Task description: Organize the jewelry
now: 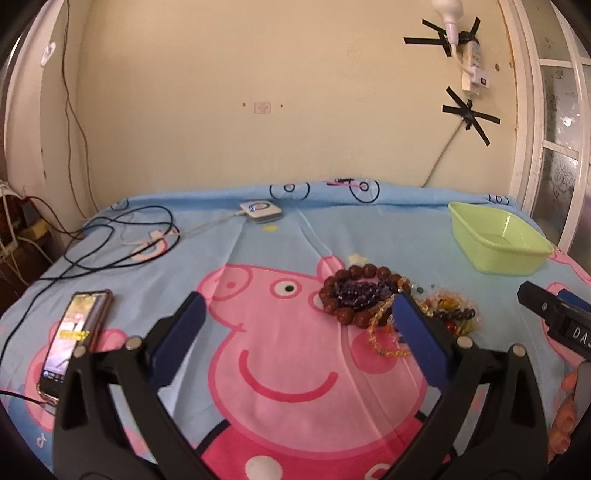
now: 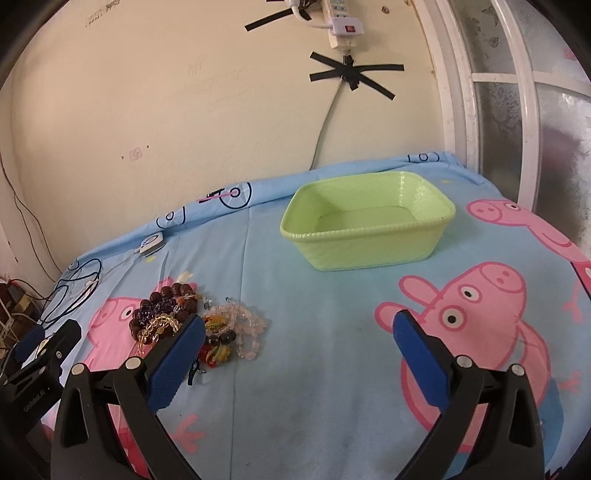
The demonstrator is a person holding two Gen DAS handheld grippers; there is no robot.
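Observation:
A heap of beaded jewelry (image 1: 373, 295) lies on the cartoon-pig cloth: big brown wooden beads, dark purple beads, yellow and clear strands. In the right wrist view the same jewelry heap (image 2: 192, 317) sits at the lower left, partly behind my left blue pad. An empty light-green basket (image 1: 498, 240) (image 2: 365, 225) stands toward the back right. My left gripper (image 1: 297, 314) is open over the cloth, its right pad just in front of the heap. My right gripper (image 2: 299, 332) is open too, holding nothing, over bare cloth in front of the basket.
A phone (image 1: 75, 339) lies at the left edge with a cable plugged in. Black cables (image 1: 110, 236) and a small white device (image 1: 260, 212) sit near the back wall. A wall-taped power strip (image 2: 341, 22) hangs above. A window frame (image 2: 517, 110) borders the right.

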